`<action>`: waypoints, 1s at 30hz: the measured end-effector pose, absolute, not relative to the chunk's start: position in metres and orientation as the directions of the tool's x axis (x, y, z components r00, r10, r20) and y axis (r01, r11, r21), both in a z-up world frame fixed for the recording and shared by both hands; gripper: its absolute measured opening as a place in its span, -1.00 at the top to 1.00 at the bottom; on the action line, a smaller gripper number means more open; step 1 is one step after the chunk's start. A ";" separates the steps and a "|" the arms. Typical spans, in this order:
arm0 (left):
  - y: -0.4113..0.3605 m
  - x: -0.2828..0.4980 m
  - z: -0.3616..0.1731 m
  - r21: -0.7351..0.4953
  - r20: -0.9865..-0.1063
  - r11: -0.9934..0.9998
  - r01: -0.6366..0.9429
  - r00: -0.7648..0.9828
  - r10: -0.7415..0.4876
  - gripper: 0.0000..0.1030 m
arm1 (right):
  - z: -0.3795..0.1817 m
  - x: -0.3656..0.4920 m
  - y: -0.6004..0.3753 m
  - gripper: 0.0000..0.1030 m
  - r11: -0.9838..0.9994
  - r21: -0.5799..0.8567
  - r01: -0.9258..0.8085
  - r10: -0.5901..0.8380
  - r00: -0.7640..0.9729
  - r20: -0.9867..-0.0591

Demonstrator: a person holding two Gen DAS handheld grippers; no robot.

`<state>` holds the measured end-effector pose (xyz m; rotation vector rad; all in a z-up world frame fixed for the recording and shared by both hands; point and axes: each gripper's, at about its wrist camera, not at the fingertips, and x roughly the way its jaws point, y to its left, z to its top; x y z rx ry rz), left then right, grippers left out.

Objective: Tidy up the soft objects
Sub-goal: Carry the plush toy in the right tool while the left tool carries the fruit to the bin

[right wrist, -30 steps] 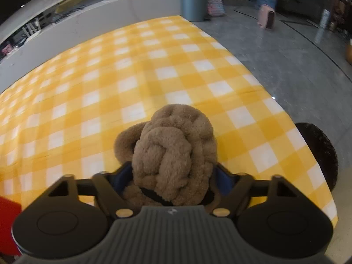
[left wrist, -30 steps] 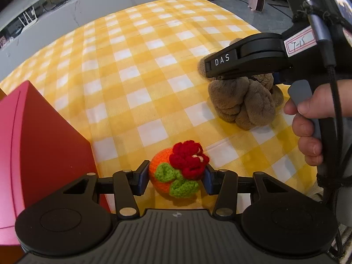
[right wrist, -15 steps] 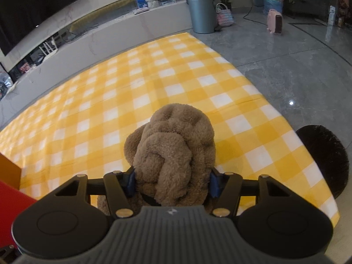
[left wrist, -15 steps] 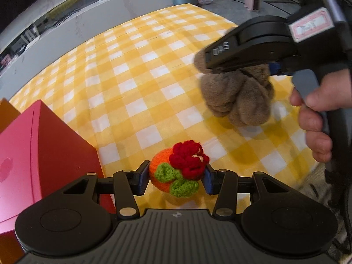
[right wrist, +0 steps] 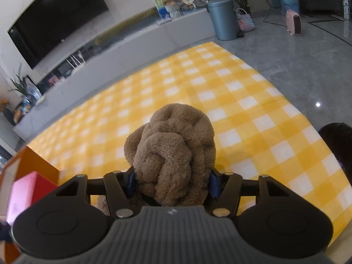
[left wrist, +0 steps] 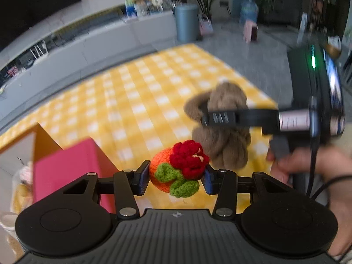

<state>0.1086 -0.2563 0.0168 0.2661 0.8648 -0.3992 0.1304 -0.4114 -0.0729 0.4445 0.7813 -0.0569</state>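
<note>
My left gripper [left wrist: 175, 179] is shut on an orange crocheted ball [left wrist: 179, 171] with a red flower and green leaves, held above the yellow checked cloth [left wrist: 140, 101]. My right gripper [right wrist: 172, 183] is shut on a brown knotted plush [right wrist: 173, 151], also lifted off the cloth. In the left wrist view the right gripper [left wrist: 222, 118] and its plush [left wrist: 224, 140] hang to the right of the ball. A red box [left wrist: 63, 167] and an orange box [left wrist: 41, 138] stand at the left.
The red box [right wrist: 24, 193] and orange box [right wrist: 33, 165] also show at the left of the right wrist view. The cloth's right edge [right wrist: 303, 118] drops to grey floor. A dark round thing [right wrist: 338, 143] lies beside it.
Both grippers have risen well above the cloth with their objects. The brown plush left the cloth and now hangs in the air. The boxes at the left have come more into view.
</note>
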 end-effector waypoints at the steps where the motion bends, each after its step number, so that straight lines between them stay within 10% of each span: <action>1: -0.251 0.107 0.025 0.061 -0.768 0.898 0.436 0.595 -0.237 -0.04 | -0.069 0.128 -0.411 -0.16 0.904 0.376 0.206 0.119 0.722 -0.681; 14: -0.134 0.095 0.089 0.011 -0.654 0.956 0.293 0.726 -0.215 -0.04 | 0.026 0.084 -0.374 -0.16 0.851 0.526 -0.001 0.236 0.894 -0.380; 30: 0.036 0.101 0.044 -0.240 -0.635 0.970 0.025 0.752 -0.177 -0.04 | 0.077 0.069 -0.200 -0.16 0.900 0.383 -0.210 0.343 0.882 -0.323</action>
